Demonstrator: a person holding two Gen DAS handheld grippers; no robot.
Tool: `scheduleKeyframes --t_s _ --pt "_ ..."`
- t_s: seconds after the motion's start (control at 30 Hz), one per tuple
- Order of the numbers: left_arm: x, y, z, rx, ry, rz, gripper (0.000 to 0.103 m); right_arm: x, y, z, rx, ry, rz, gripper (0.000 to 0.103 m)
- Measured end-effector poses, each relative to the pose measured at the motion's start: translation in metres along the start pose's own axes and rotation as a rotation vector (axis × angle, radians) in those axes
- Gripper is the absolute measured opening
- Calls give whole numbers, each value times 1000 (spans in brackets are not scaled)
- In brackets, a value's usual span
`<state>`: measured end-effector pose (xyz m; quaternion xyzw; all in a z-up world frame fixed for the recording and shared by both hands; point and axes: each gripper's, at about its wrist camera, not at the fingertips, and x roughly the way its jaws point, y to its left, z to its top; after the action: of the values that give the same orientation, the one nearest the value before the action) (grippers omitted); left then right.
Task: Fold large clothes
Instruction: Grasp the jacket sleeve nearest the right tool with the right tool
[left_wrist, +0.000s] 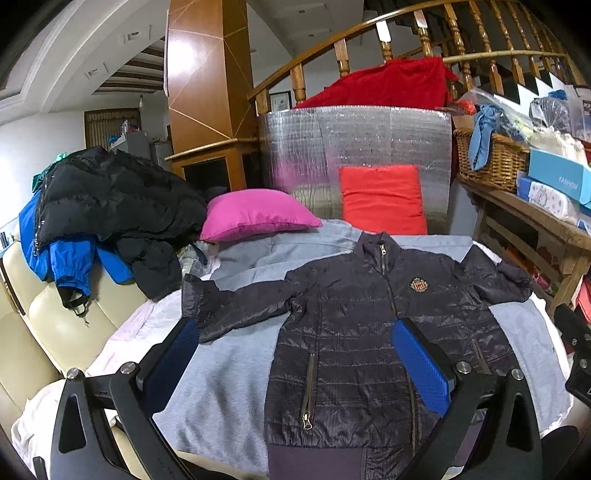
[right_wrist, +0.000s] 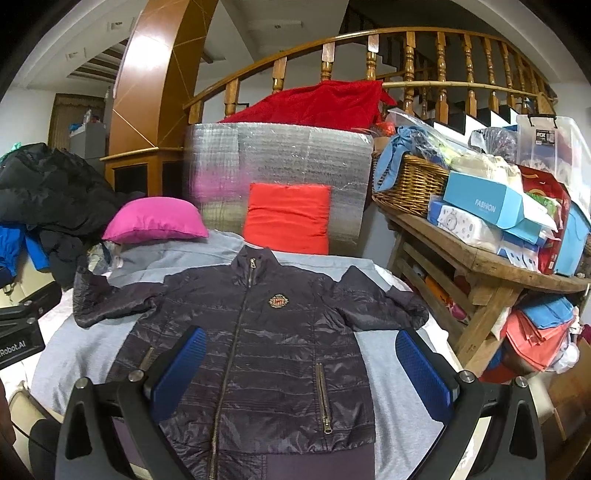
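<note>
— While hovering above the hem, left gripper (left_wrist: 295, 354) spread wide, blue pads (left_wrist: 421, 365) apart, holding nothing, touching nothing?

— Correct. Same for right gripper (right_wrist: 303, 365): spread wide, nothing between its blue pads (right_wrist: 424, 373), poised over the lower right half of the dark quilted jacket (right_wrist: 258, 350).

— Position of the jacket?

— Laid flat, front side up, on a grey blanket (left_wrist: 229, 376), zipped, collar (left_wrist: 376, 247) pointing away, both sleeves stretched out to the sides. Left sleeve (left_wrist: 236, 310) bent at the cuff; right sleeve (right_wrist: 384, 306) reaching the blanket's edge. Embroidered badge (right_wrist: 277, 302) on the chest, zipped pockets (left_wrist: 308, 391) near the hem.

— Further out, anything crowding the space?

— Beyond the collar, a magenta cushion (left_wrist: 255, 216) and a red cushion (left_wrist: 382, 199), the red one propped against a silver foil mat (left_wrist: 354, 147) with a red cloth (left_wrist: 388, 85) draped on top. Off to the left, a heap of black and blue coats (left_wrist: 103, 206) piled on a cream sofa (left_wrist: 55, 317), close to the left cuff but apart from it. Off to the right, a wooden worktop (right_wrist: 480, 258) loaded with a wicker basket (right_wrist: 413, 184), blue boxes (right_wrist: 484, 203) and a clear bin (right_wrist: 546, 144). Wooden stair railing (right_wrist: 369, 48) curving behind everything.

— Anything lying on the jacket itself?

— Nothing seen on top.
</note>
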<state>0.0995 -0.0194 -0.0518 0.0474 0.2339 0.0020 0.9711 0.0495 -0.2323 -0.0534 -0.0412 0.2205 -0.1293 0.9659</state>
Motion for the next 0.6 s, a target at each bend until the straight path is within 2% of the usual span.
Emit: scheduleKeyframes --t_s 0.27,0.47,0.6 --pt "63 -17 3 7 78 6 103 48 -16 3 6 48 -35 103" --pt "159 -34 -8 -7 206 -16 103 109 -40 6 37 102 -54 103" --pt "231 -47 -32 16 320 4 103 175 -92 8 131 165 -21 103"
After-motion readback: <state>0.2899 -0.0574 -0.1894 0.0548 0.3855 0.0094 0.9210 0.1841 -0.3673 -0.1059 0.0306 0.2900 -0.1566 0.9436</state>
